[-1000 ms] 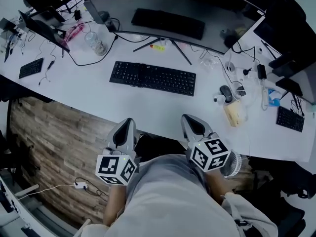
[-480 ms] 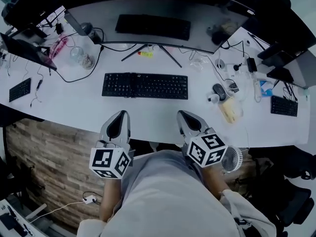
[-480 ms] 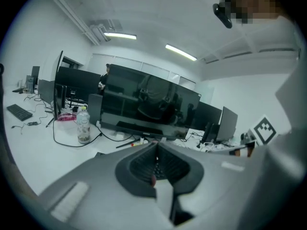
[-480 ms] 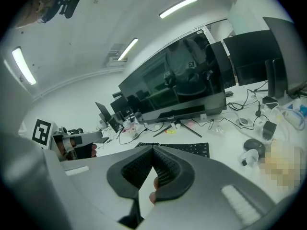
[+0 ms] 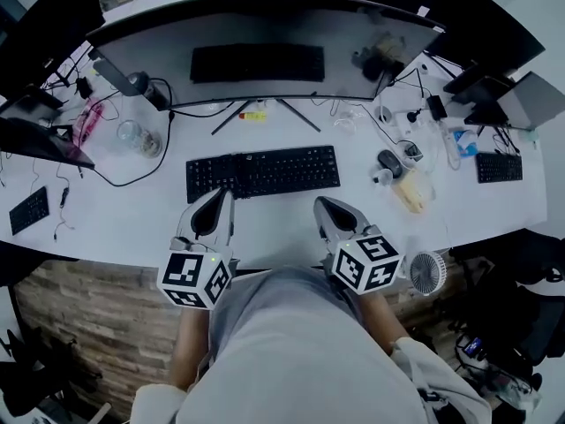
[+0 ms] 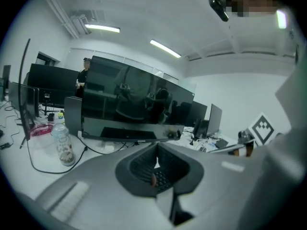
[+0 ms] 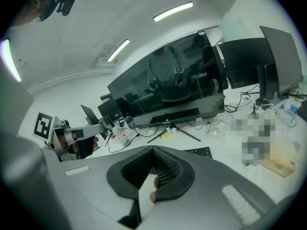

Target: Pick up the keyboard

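A long black keyboard (image 5: 263,172) lies flat on the white desk (image 5: 132,223), in front of the monitor stand. My left gripper (image 5: 222,196) is shut and empty, its tip over the keyboard's near left edge. My right gripper (image 5: 320,204) is also shut and empty, a little short of the keyboard's near right corner. In the left gripper view the keyboard (image 6: 162,177) shows through the hollow below the closed left gripper (image 6: 156,146). In the right gripper view the keyboard (image 7: 200,152) peeks out just past the closed right gripper (image 7: 153,149).
A wide curved monitor (image 5: 265,51) stands behind the keyboard. A clear bottle (image 5: 134,136) and cables lie to the left. A mouse (image 5: 388,162) and clutter sit to the right. A small fan (image 5: 428,272) is near the desk's front edge, and small keyboards (image 5: 499,167) lie at both ends.
Both grippers have come forward over the desk toward the keyboard. The left tip now reaches its near edge. The jaws stay shut.
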